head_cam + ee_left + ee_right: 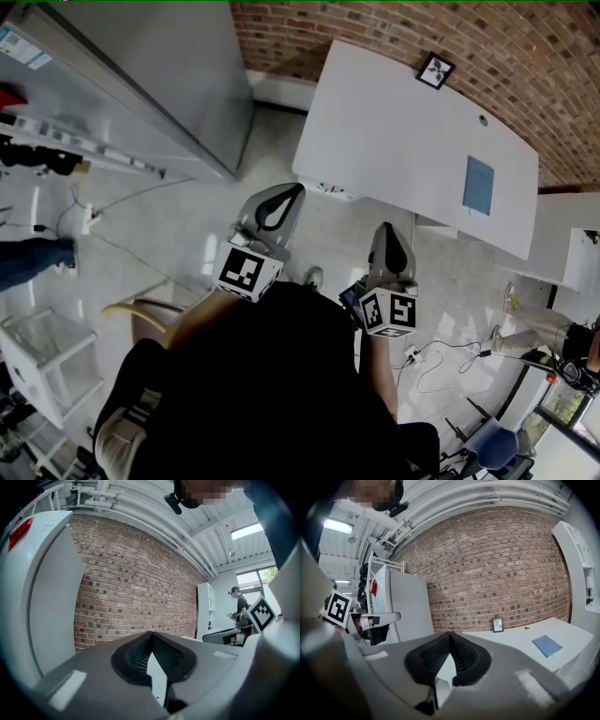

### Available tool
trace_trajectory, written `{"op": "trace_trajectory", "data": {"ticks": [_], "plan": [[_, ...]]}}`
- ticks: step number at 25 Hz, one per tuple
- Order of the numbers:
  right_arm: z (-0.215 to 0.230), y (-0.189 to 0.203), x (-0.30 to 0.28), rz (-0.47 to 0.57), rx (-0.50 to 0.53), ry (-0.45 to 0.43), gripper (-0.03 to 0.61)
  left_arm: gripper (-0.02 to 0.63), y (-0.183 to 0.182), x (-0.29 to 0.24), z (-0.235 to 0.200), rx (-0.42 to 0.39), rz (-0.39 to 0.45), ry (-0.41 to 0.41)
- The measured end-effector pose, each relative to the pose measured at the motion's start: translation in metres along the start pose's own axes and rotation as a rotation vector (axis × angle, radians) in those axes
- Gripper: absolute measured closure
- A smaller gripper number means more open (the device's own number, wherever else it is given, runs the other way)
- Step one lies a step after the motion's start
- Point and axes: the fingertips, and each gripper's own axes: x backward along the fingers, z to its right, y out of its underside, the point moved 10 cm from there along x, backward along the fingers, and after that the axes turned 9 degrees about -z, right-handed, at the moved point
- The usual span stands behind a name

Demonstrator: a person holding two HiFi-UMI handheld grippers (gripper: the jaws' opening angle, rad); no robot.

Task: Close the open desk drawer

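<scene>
Pale glossy floor (187,225) in a rm w/ a brick wall (375,28). The white desk (403,131) sits against the wall, ahead of both tongs, w/ a blue notebook (478,185) and a small framed pic (435,70) on top; a pale bit (328,190) juts from under its near left edge, can't tell if that's the drawer. Big grey cabinet (169,84) stands left of the desk, cables (441,361) trail on the floor at right, a wooden chair (141,314) is near left; left gripper (289,192) and right gripper (386,232) each have jaws pressed together w/ nothing betw them, short of the desk.
</scene>
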Motion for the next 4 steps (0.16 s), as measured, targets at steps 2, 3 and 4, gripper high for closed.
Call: {"op": "trace_trajectory", "data": {"ticks": [2,3,4], "plan": [[0.0006,-0.0011,-0.0006,0.001,0.000,-0.003,0.577,0.597,0.0010,-0.0005,0.0002,0.010,-0.001,-0.003],[0.0008,-0.0017,-0.0009,0.001,0.000,-0.003,0.577,0.597,0.0012,-0.0005,0.0000,0.014,-0.001,-0.005],[0.0008,-0.0023,-0.0012,0.002,0.000,-0.004,0.577,0.597,0.0010,-0.0006,-0.0002,0.016,0.000,-0.006]]}}
